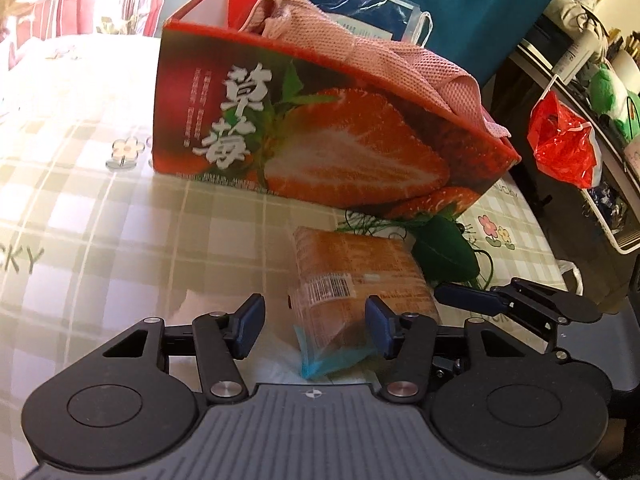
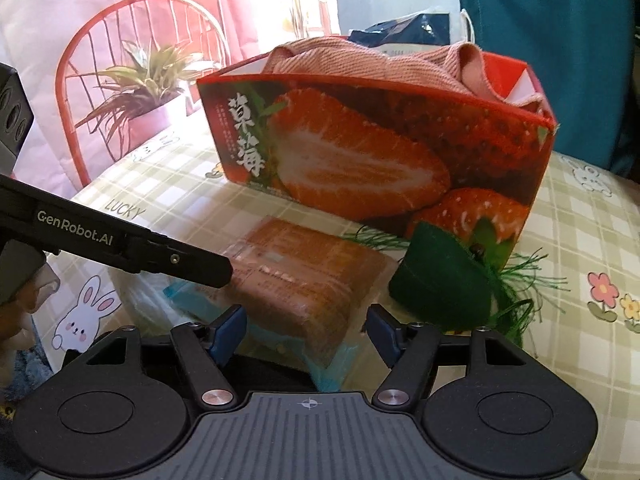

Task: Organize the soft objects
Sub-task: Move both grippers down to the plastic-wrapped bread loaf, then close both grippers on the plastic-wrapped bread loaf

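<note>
The strawberry box (image 1: pixel 320 120) blocks the way ahead across the middle of both views, pink cloth (image 1: pixel 352 44) spilling over its rim. The wrapped bread pack (image 1: pixel 360 280) and a green felt leaf (image 1: pixel 444 256) crowd the desk (image 1: pixel 100 200) before it. Bare checked cloth lies free at left in the left wrist view; the right tongs (image 1: pixel 472 300) close off its lower right.

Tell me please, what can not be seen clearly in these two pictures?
- Inside of the box: both views, hidden by its walls and the pink cloth.
- Print on the bread pack: blurred in both.
- Green item: kind unclear, blurred.
- Whether either gripper touches the pack: unclear.
</note>
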The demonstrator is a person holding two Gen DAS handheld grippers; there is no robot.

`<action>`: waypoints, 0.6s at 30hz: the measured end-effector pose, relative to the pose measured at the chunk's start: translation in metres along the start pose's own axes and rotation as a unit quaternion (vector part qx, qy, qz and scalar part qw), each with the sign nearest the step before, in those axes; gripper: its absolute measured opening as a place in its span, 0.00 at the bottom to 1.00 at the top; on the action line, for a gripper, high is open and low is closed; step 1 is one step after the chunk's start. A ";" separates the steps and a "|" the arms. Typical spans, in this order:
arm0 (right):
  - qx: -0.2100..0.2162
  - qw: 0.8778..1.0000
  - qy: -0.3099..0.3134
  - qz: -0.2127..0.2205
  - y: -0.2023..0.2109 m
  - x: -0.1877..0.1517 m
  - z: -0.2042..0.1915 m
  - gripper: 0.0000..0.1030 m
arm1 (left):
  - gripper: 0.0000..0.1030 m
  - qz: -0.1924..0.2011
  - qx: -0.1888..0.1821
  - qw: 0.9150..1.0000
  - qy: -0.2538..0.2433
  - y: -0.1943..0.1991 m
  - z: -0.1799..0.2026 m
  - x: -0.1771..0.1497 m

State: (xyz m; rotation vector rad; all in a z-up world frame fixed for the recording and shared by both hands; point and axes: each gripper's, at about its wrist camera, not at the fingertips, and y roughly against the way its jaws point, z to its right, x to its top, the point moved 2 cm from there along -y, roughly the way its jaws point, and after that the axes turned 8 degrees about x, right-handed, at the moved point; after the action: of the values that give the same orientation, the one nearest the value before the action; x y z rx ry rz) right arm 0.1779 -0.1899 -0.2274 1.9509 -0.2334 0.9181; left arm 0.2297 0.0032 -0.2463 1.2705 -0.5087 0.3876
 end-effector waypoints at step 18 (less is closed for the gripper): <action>0.014 0.999 0.022 -0.025 -0.022 0.010 0.006 0.62 | 0.51 -0.016 -0.037 0.999 0.010 -0.035 -0.003 0.016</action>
State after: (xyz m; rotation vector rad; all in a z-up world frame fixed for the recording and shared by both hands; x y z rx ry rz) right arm 0.1985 -0.1807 -0.2368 1.9524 -0.1470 0.9347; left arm 0.2626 -0.0034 -0.2656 1.2012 -0.4818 0.3511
